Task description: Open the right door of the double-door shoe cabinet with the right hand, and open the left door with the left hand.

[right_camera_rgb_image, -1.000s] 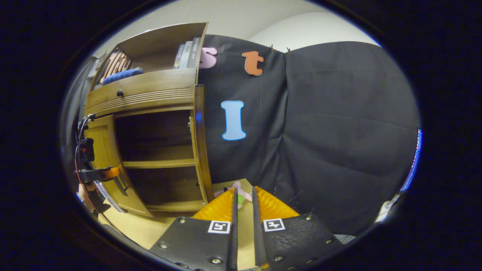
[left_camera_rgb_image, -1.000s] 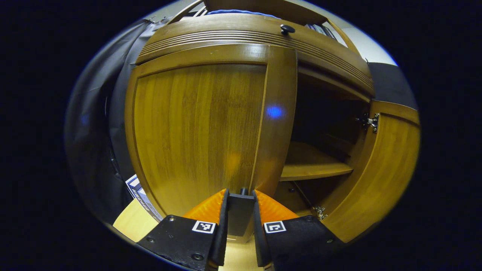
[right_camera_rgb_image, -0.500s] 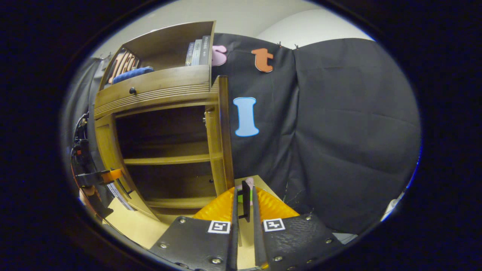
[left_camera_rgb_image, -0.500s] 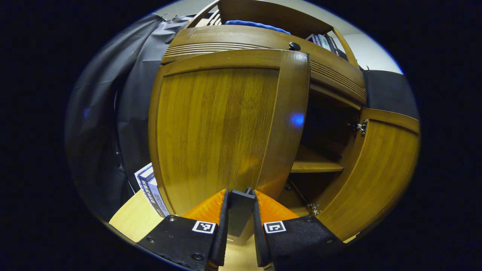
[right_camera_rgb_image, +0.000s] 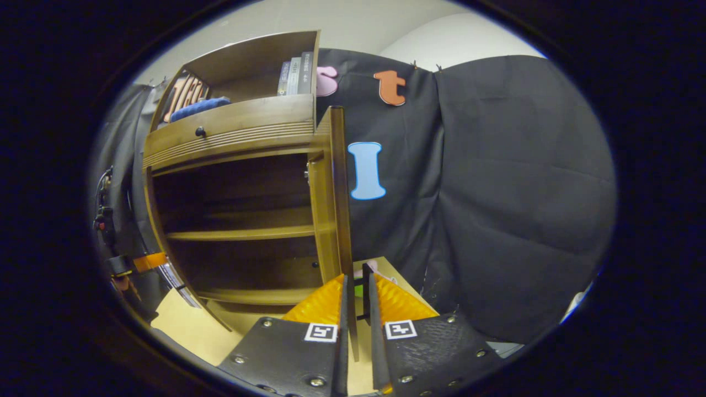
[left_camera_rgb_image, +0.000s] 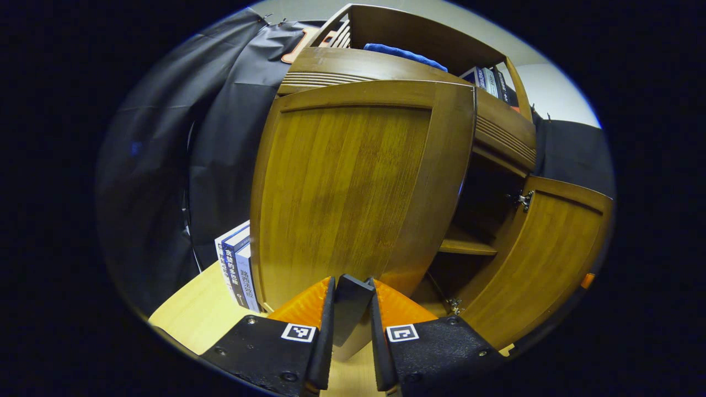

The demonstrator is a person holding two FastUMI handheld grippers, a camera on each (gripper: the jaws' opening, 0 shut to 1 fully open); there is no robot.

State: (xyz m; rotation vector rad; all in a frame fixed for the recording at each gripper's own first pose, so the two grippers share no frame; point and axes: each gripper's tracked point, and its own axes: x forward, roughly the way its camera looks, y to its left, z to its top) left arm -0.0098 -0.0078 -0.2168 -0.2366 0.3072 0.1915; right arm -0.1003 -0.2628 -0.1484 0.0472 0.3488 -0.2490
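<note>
Left gripper view: left gripper [left_camera_rgb_image: 351, 309] at bottom centre, its 2 fingers closed narrow on the dark handle [left_camera_rgb_image: 349, 306] of the left door [left_camera_rgb_image: 353, 193]; both fingers press the handle. The left door fills the centre of the frame, swung out from the shoe cabinet [left_camera_rgb_image: 499, 138], front panel facing the camera. The right door [left_camera_rgb_image: 543, 259] stands open at right, inner face showing, with a hinge [left_camera_rgb_image: 523, 199] at its upper corner. 1 shelf [left_camera_rgb_image: 466, 247] shows between the 2 doors in the dark interior. Books [left_camera_rgb_image: 236, 267] stand upright at lower left, just beside the left door's hinge side, on the light wooden floor [left_camera_rgb_image: 190, 311]. A blue cloth [left_camera_rgb_image: 405, 53] lies on the cabinet's top shelf, upper centre.

Right gripper view: right gripper [right_camera_rgb_image: 357, 317] at bottom centre, fingers set narrow around the right door's bottom edge and a small dark handle; actual contact by both fingers is hard to confirm, probably gripping. The right door appears edge-on, running up the centre of the frame. Cabinet interior is open at left centre with 1 shelf across it. The left gripper sits at the far left edge.
</note>
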